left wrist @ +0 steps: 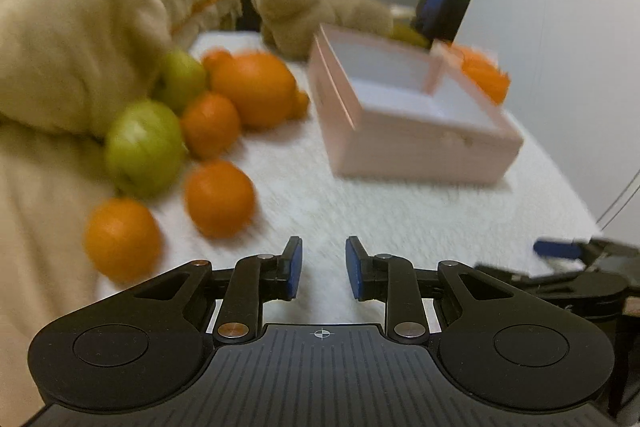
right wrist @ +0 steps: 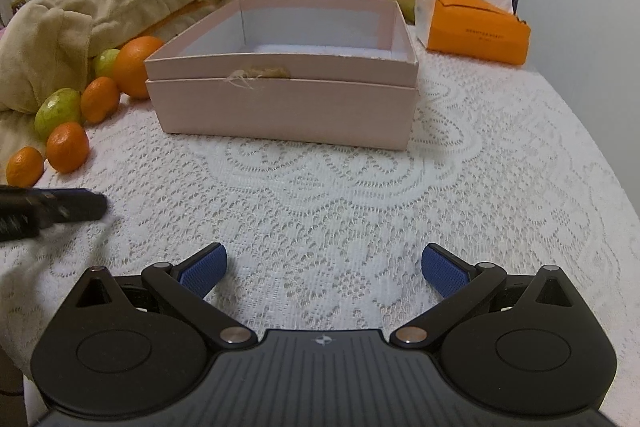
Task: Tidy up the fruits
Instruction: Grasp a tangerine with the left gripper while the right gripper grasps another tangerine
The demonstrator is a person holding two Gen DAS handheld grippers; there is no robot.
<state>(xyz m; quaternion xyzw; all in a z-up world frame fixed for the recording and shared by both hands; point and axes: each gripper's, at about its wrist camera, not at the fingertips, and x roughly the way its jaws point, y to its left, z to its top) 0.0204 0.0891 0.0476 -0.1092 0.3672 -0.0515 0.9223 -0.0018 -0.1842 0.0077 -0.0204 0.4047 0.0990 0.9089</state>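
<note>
Fruit pile (left wrist: pixel 188 131) sitting up-left of the left gripper (left wrist: pixel 322 267), closer than the right gripper (right wrist: pixel 324 271). Left fingers nearly shut, empty; right fingers wide, empty. Pink box (right wrist: pixel 280 99) ahead, empty.

The tablecloth (right wrist: pixel 360 187) is white lace with a scalloped floral openwork pattern. The box (right wrist: pixel 280 107) is pale pink outside and white inside. On the left, the fruits are in two colours: oranges (left wrist: pixel 252 89) and the nearer mandarins (left wrist: pixel 219 197) are bright orange, and the two apples (left wrist: pixel 144 147) are yellow-green. The blanket (left wrist: pixel 72 39), far left, is cream-beige with an orange edge. The plush toy (left wrist: pixel 292 7) behind the box is tan-brown. The tissue pack (right wrist: pixel 476 27), far right, is orange with white ends. Both grippers are black with blue textured pads (right wrist: pixel 202 273).
</note>
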